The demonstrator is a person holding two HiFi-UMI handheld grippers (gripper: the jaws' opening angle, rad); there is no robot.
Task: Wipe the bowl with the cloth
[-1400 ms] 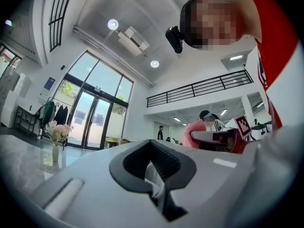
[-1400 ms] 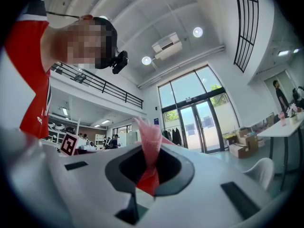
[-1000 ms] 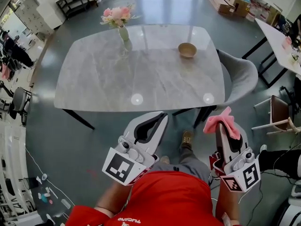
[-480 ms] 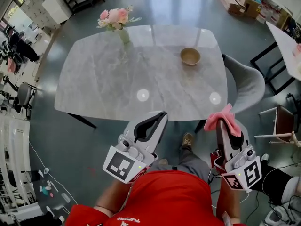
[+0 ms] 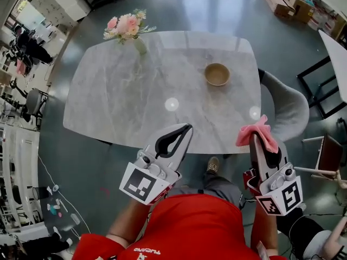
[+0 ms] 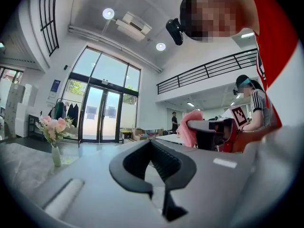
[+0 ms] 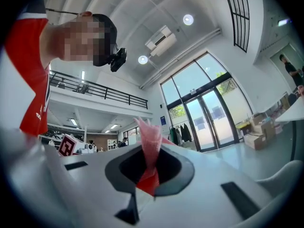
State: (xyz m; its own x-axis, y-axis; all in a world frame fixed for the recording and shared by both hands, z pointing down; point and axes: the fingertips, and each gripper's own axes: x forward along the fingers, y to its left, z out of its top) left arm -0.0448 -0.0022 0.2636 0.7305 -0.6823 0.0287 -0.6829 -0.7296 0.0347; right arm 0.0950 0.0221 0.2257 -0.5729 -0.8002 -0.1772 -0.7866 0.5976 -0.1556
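A tan bowl (image 5: pixel 217 73) sits on the marble table (image 5: pixel 135 96), toward its far right side. My left gripper (image 5: pixel 187 128) hovers at the table's near edge, jaws shut and empty (image 6: pixel 151 144). My right gripper (image 5: pixel 259 137) is shut on a pink cloth (image 5: pixel 255 132), which bunches out past the tips beyond the table's right near corner. In the right gripper view the cloth (image 7: pixel 148 144) stands up between the closed jaws. From the left gripper view the cloth (image 6: pixel 191 127) shows at the right, with the right gripper behind it. The bowl is well ahead of both grippers.
A vase of pink flowers (image 5: pixel 128 27) stands at the table's far left. A grey chair (image 5: pixel 290 104) is tucked at the right side, close to my right gripper. Desks, boxes and other people are around the room's edges.
Both grippers have moved forward toward the table; the left tips now reach over its near edge. The bowl appears closer. Both jaws stay shut, the cloth still held.
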